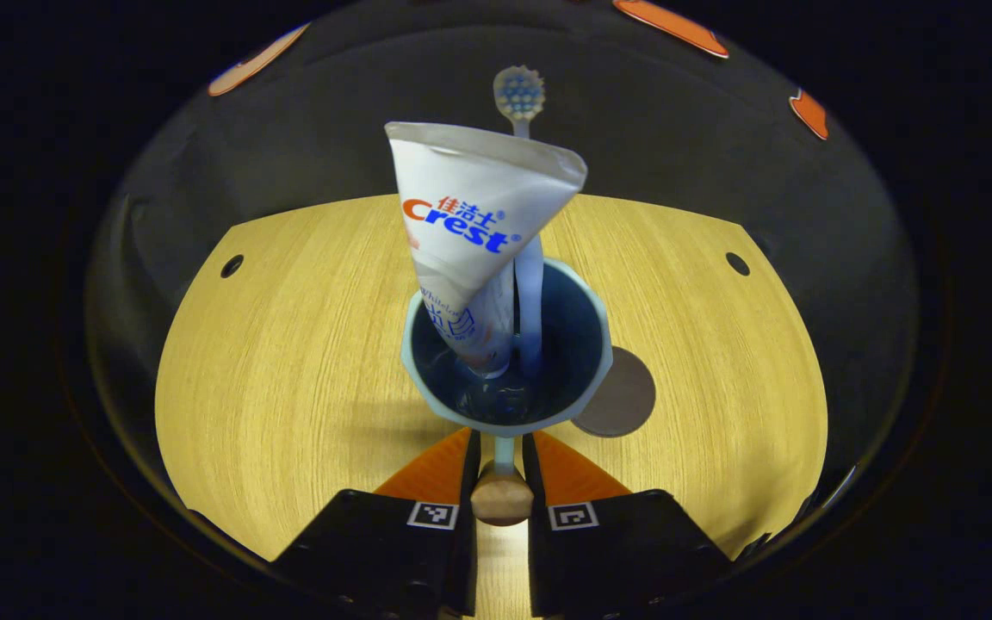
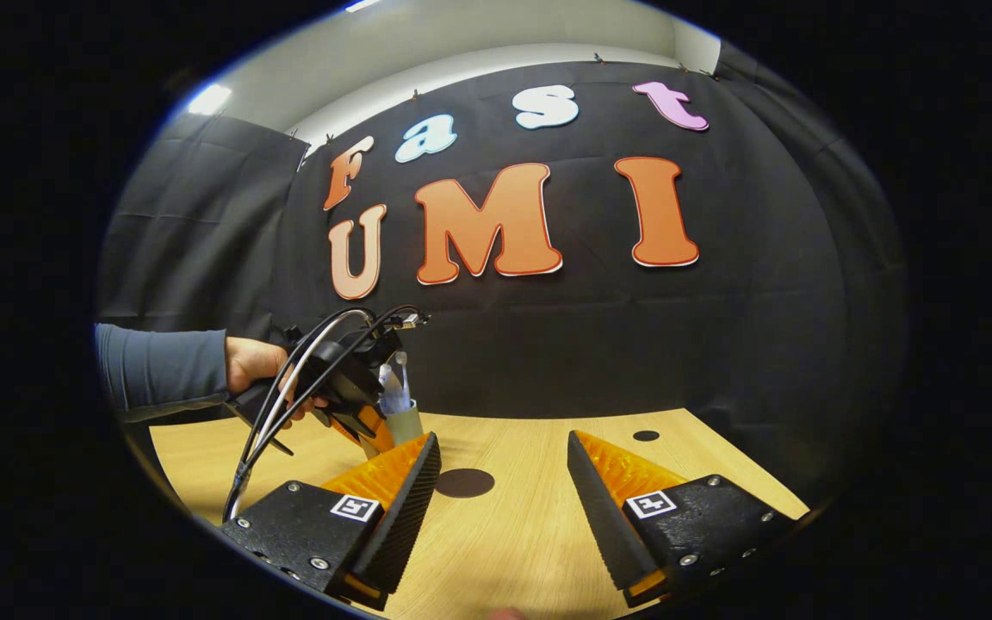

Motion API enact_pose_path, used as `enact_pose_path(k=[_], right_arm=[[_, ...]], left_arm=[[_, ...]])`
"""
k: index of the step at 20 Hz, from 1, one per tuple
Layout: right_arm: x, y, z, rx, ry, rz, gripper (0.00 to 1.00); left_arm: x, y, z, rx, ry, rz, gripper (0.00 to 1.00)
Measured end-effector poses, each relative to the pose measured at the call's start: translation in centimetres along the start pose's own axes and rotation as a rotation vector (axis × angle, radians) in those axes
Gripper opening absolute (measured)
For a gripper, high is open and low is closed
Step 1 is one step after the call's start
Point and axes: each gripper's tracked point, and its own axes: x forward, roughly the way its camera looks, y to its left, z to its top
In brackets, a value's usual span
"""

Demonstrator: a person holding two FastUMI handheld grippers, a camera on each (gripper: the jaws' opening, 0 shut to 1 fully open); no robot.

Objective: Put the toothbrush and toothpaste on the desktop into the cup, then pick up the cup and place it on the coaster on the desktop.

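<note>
Closed on the cup's handle (image 1: 502,491), the left gripper (image 1: 501,469) has both orange fingers pressed against the thin stem just above its wooden knob. Beyond them the cup (image 1: 506,349) holds the toothpaste (image 1: 470,232), leaning toward eleven o'clock, and the toothbrush (image 1: 520,95), standing at twelve. The dark round coaster (image 1: 625,398) lies on the desktop (image 1: 289,362) just past the rim at four o'clock; whether the cup is lifted is hard to judge. To do this well, carry the cup level, since the tall tube could tip it, centre it over the coaster, then lower straight down. The right gripper (image 2: 505,482) stands wide open and empty, well apart.
</note>
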Motion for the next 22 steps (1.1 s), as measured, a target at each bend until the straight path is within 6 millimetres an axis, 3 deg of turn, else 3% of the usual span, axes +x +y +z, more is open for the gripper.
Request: enact_pose_path(k=[9,13,15,16,18,19,22], right_arm=[[-0.2,-0.4,-0.2,0.001,0.028,-0.038,0.89],[-0.4,-0.6,-0.7,0.014,0.048,-0.061,0.89],[-0.3,-0.5,-0.9,0.029,0.057,-0.063,0.90],[-0.3,-0.5,-1.0,0.034,0.063,-0.064,0.90],[-0.3,-0.6,-1.0,0.035,0.068,-0.072,0.90],[-0.4,-0.5,-0.9,0.034,0.065,-0.074,0.90],[-0.5,-0.9,-0.3,0.032,0.032,-0.093,0.89]], left_arm=[[0.4,-1.4,-0.9,0.106,0.034,-0.047,0.24],[1.4,-1.0,-1.4,0.096,0.054,-0.055,0.24],[0.5,-1.4,-1.6,0.115,0.066,-0.076,0.26],[-0.3,-1.7,-1.3,0.129,0.048,-0.092,0.35],[-1.5,-1.9,0.0,0.160,-0.024,-0.108,0.87],[-2.3,-2.2,0.8,0.155,-0.075,-0.126,0.97],[-5.2,-3.4,1.7,0.010,-0.249,-0.266,0.96]])
